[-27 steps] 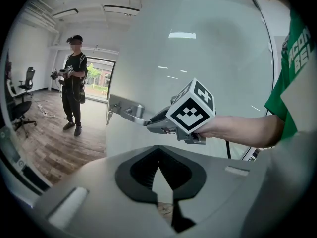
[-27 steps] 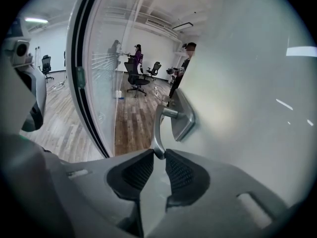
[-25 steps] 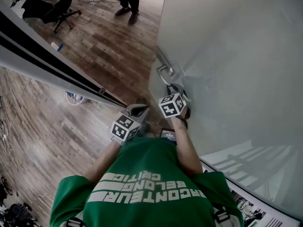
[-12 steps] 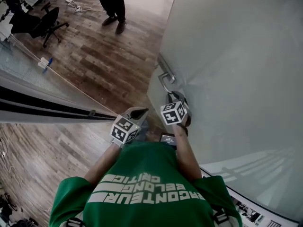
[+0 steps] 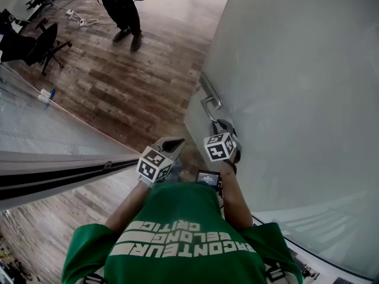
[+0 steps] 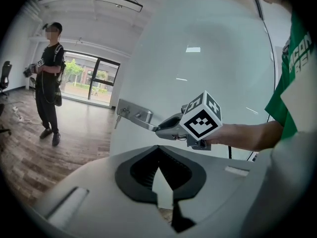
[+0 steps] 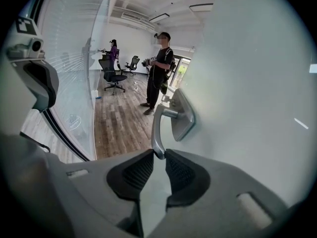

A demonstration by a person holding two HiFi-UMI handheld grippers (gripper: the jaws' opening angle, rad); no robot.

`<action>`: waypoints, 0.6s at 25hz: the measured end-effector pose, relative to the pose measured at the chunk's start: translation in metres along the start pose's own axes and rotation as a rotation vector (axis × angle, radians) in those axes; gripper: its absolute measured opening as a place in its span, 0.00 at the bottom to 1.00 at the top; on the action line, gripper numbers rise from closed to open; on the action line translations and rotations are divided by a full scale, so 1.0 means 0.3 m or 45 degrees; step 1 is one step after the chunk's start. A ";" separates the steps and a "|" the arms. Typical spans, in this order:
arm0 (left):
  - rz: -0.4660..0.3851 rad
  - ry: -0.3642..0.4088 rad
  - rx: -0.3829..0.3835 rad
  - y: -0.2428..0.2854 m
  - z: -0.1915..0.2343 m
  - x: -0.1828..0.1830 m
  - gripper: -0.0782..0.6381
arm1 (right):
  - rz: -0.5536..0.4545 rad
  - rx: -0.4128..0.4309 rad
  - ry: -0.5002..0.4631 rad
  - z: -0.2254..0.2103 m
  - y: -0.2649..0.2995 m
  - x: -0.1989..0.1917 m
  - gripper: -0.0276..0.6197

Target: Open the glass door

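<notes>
While right gripper (image 7: pixel 159 154) clamps one door handle (image 7: pixel 157 130), left gripper (image 6: pixel 158 150) sits closed.

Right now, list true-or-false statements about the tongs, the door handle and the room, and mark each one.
1. The right tongs clamp the end of the door handle. True.
2. The left tongs grip that handle too. False: they are shut on nothing, away from it.
3. An office chair stands on the wooden floor. True.
4. Nobody else is in the room. False: a person in black stands beyond the door.
</notes>
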State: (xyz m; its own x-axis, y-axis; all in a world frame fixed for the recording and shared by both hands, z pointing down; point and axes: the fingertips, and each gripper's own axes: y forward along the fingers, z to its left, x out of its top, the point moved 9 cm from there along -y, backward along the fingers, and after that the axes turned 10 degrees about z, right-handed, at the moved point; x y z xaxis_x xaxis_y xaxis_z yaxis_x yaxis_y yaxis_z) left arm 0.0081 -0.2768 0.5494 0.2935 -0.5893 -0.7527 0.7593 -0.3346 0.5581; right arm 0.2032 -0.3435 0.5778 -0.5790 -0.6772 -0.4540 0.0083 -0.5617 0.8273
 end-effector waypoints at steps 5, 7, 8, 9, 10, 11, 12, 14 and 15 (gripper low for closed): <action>0.037 0.013 -0.026 0.125 0.021 0.057 0.13 | 0.019 0.002 0.045 -0.123 0.092 -0.033 0.14; 0.041 0.016 -0.032 0.143 0.022 0.089 0.13 | 0.032 0.000 0.056 -0.163 0.097 -0.032 0.14; 0.039 0.018 -0.038 0.137 0.019 0.108 0.13 | 0.041 -0.002 0.061 -0.178 0.085 -0.026 0.14; 0.037 0.021 -0.044 0.130 0.015 0.128 0.13 | 0.049 -0.005 0.067 -0.192 0.072 -0.019 0.14; 0.034 0.025 -0.049 0.125 0.015 0.144 0.13 | 0.056 -0.008 0.073 -0.201 0.063 -0.016 0.14; 0.032 0.030 -0.054 0.125 0.020 0.149 0.13 | 0.059 -0.012 0.080 -0.205 0.064 -0.017 0.14; 0.031 0.036 -0.057 0.133 0.030 0.148 0.13 | 0.061 -0.018 0.086 -0.204 0.075 -0.022 0.14; 0.030 0.047 -0.063 0.155 0.050 0.148 0.13 | 0.061 -0.030 0.097 -0.210 0.100 -0.034 0.14; 0.031 0.052 -0.068 0.162 0.055 0.155 0.13 | 0.062 -0.036 0.102 -0.218 0.104 -0.037 0.14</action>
State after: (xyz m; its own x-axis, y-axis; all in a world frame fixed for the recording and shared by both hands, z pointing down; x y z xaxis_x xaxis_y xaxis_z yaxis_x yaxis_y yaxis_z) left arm 0.0491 -0.3328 0.5473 0.3351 -0.5661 -0.7531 0.7810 -0.2802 0.5581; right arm 0.2631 -0.3845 0.5869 -0.5105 -0.7393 -0.4391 0.0585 -0.5393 0.8401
